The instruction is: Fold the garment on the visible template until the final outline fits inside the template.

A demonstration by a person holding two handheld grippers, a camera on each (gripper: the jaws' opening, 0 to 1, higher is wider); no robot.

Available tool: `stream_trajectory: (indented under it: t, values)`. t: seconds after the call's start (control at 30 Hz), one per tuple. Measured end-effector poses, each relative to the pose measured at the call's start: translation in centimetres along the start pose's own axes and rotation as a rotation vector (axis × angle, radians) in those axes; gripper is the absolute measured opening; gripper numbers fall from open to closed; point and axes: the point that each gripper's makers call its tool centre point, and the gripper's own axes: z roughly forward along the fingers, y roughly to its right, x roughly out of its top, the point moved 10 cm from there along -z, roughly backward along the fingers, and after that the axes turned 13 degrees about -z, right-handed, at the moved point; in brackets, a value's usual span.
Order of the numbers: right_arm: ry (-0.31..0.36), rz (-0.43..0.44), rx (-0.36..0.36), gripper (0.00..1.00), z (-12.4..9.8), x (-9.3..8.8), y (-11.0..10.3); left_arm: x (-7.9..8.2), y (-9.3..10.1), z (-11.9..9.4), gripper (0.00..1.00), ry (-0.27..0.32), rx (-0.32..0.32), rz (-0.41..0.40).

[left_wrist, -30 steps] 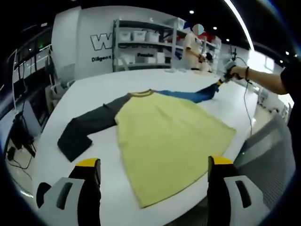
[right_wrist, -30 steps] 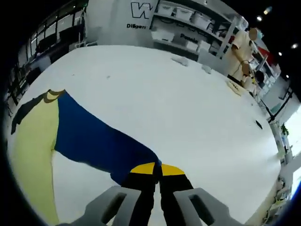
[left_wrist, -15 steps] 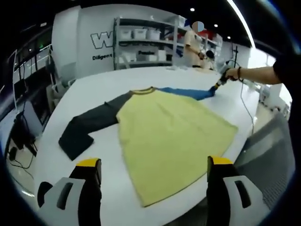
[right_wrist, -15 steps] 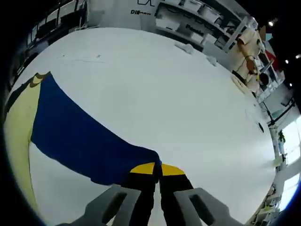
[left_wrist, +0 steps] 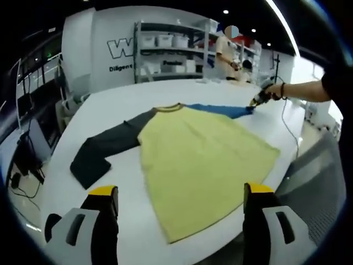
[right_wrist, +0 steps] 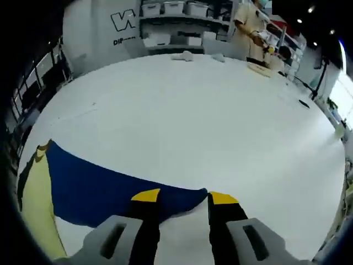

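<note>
A long-sleeved shirt lies flat on the white table (left_wrist: 127, 96): yellow body (left_wrist: 201, 160), dark grey sleeve (left_wrist: 105, 146) stretched to the left, blue sleeve (left_wrist: 218, 110) stretched to the far right. My left gripper (left_wrist: 179, 190) hovers open above the table's near edge, short of the shirt's hem. In the left gripper view my right gripper (left_wrist: 258, 99) sits at the blue cuff, held by a person's hand. Seen from the right gripper, the blue sleeve (right_wrist: 105, 185) lies flat and my right gripper (right_wrist: 180, 196) stands open over its cuff end.
Shelving with white bins (left_wrist: 165, 52) and a person (left_wrist: 226, 52) stand behind the table. Small items (right_wrist: 185, 55) lie near the table's far edge. A monitor and cables (left_wrist: 25, 152) sit off the left side. The table's edge drops off at the right (left_wrist: 287, 171).
My right gripper was shut on the blue cuff and pulled the sleeve out straight; now its jaws have opened and the cuff lies on the table. The left gripper stayed put.
</note>
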Motion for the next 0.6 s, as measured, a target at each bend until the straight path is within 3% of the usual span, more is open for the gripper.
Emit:
stream_trajectory:
  t: [0.2,0.3,0.4,0.53,0.6]
  values:
    - [-0.005,0.115,0.069,0.32,-1.3,-0.8,-1.8,0.1,-0.1,-0.1,0.91,0.017,-0.002,0.003]
    - [0.011,0.12,0.091,0.32,-1.0,-0.4,-2.5,0.2,0.0,-0.2,0.91,0.025,-0.008,0.006]
    - [0.011,0.078,0.097,0.33,-0.8,-0.1,-3.4,0.2,0.0,-0.2,0.9,0.025,-0.01,0.009]
    - [0.011,-0.071,0.088,0.32,1.0,0.8,-4.0,0.2,0.0,-0.1,0.9,0.034,-0.009,0.007]
    - [0.003,-0.09,0.074,0.31,1.8,0.9,-4.4,0.2,0.0,-0.1,0.9,0.032,-0.011,0.004]
